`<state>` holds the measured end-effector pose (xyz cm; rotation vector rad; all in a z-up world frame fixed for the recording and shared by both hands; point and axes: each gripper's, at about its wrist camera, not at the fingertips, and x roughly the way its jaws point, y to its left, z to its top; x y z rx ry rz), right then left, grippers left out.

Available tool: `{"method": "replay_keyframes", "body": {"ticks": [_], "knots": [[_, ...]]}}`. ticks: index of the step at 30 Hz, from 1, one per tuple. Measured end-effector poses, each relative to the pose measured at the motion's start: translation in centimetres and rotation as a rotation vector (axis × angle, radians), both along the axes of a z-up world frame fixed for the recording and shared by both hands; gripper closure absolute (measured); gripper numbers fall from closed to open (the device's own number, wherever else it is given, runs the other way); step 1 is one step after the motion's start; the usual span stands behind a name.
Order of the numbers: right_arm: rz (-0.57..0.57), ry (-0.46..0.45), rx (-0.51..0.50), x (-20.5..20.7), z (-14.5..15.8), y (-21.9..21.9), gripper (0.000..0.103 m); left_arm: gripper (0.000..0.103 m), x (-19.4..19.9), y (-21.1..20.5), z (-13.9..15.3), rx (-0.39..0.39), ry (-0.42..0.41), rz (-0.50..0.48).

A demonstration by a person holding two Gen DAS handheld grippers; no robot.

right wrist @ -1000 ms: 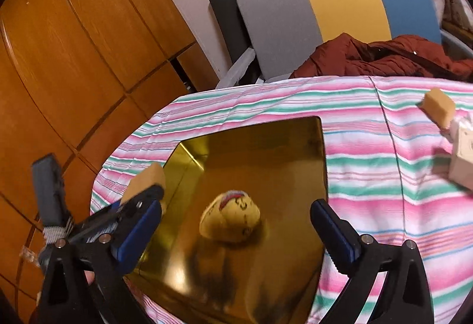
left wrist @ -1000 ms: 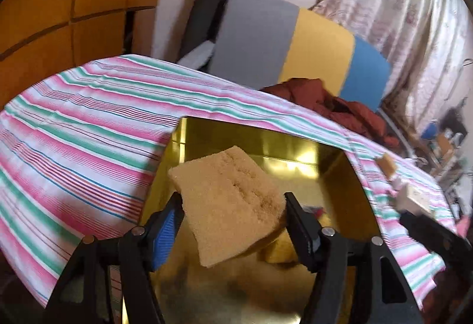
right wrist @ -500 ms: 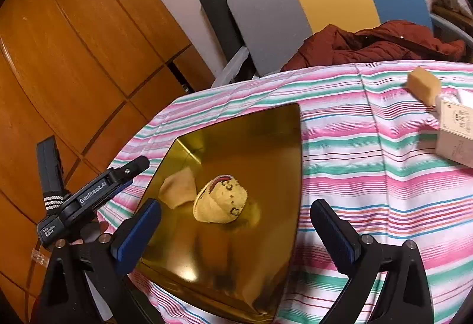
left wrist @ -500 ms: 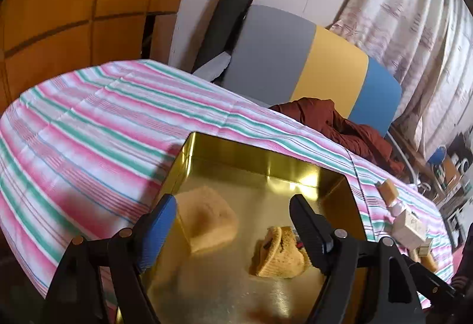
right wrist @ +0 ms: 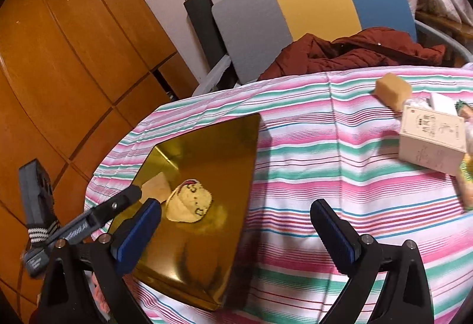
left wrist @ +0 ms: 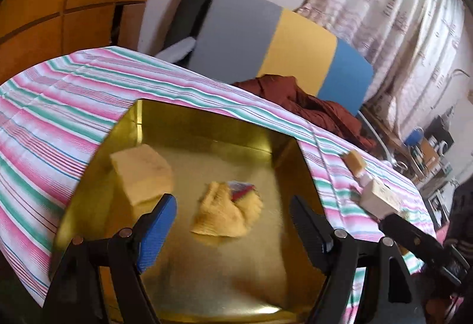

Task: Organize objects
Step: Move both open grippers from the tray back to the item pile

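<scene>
Table under pink/green/white striped cloth (right wrist: 310, 164): gold tray (right wrist: 236, 164) sits at its left end, tan sponge block (right wrist: 393, 90) near the far edge, pale carton (right wrist: 431, 140) just beside it toward the right end.

The right picture edge cuts off the yellow-green packets (right wrist: 467, 176) beside the cream box (right wrist: 431, 140).
</scene>
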<state>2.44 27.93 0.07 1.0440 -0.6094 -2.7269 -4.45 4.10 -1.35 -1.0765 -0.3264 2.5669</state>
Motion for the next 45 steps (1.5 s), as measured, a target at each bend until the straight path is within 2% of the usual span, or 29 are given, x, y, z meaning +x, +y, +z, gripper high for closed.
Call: {"method": "replay_keyframes", "body": {"ticks": [7,15,21,25,28,31,39,40,43,45], "knots": [[-0.039,-0.014,0.023,1.3,-0.5,2.6,0.001,0.023,2.3,3.3,0.9,0.030,0.027,-0.132],[-0.129,-0.065,0.053,3.8,-2.4,7.5,0.001,0.023,5.0,8.0,1.4,0.009,0.049,-0.263],[-0.257,-0.103,0.091,6.0,-4.5,13.4,0.001,0.023,7.2,11.8,1.4,-0.008,0.048,-0.386],[-0.346,-0.114,0.145,6.3,-5.2,18.0,0.002,0.023,8.1,13.5,1.0,-0.016,0.029,-0.426],[-0.382,-0.129,0.171,5.8,-5.7,21.4,0.007,0.023,8.6,14.6,0.8,-0.027,0.011,-0.436],[-0.356,-0.158,0.209,4.6,-6.3,22.9,0.014,0.023,9.1,15.4,0.4,-0.034,-0.006,-0.455],[-0.279,-0.196,0.398,1.7,-7.4,22.9,0.014,0.023,9.6,16.1,-0.3,-0.050,-0.032,-0.472],[-0.268,-0.215,0.407,1.5,-7.5,22.7,0.014,0.023,9.7,16.1,-0.4,-0.050,-0.034,-0.473],[-0.241,-0.224,0.326,1.9,-7.4,22.3,0.016,0.023,9.7,15.9,-0.7,-0.048,-0.047,-0.466],[-0.256,-0.239,0.338,1.8,-7.8,22.5,0.017,0.023,9.6,15.9,-1.0,-0.041,-0.060,-0.465]]}}
